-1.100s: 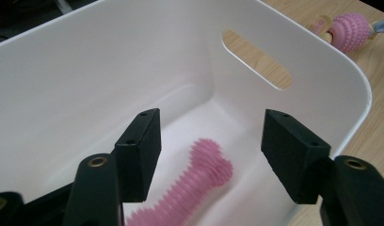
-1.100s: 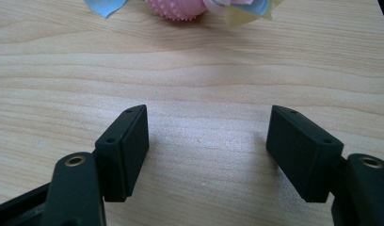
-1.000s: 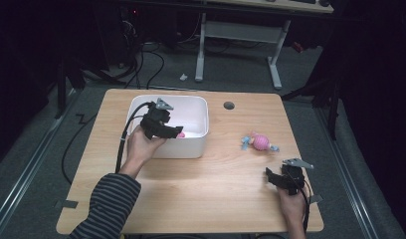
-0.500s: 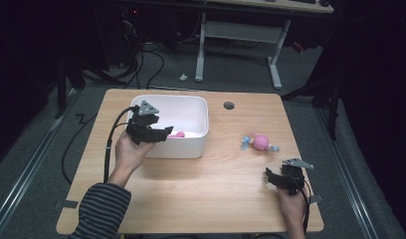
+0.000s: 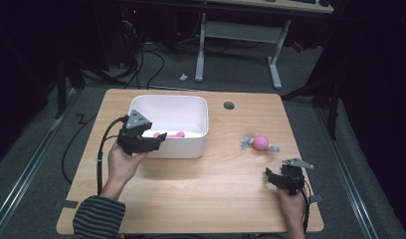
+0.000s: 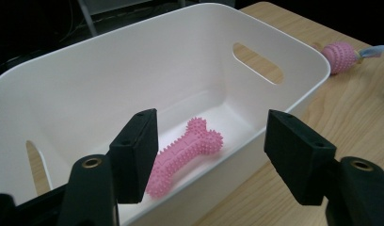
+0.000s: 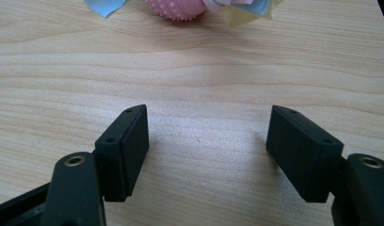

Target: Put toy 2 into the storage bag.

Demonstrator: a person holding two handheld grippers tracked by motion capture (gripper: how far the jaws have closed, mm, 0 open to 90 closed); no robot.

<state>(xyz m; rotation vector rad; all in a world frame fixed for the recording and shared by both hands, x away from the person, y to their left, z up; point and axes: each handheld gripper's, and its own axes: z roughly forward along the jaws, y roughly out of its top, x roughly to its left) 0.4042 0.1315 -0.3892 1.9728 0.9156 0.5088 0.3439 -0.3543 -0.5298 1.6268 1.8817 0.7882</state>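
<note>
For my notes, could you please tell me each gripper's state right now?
Left gripper: open, holding nothing.
Right gripper: open, holding nothing.

A lab or recording room: a lone wooden table (image 5: 191,199) stands on grey carpet in darkness, cables (image 5: 141,64) trailing across the floor, a height-adjustable desk frame (image 5: 241,35) behind.

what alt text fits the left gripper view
A pink bone toy lies inside a white bin, seen between the open jaws of the left gripper. A pink ball toy sits on the wooden table beyond the bin.
</note>
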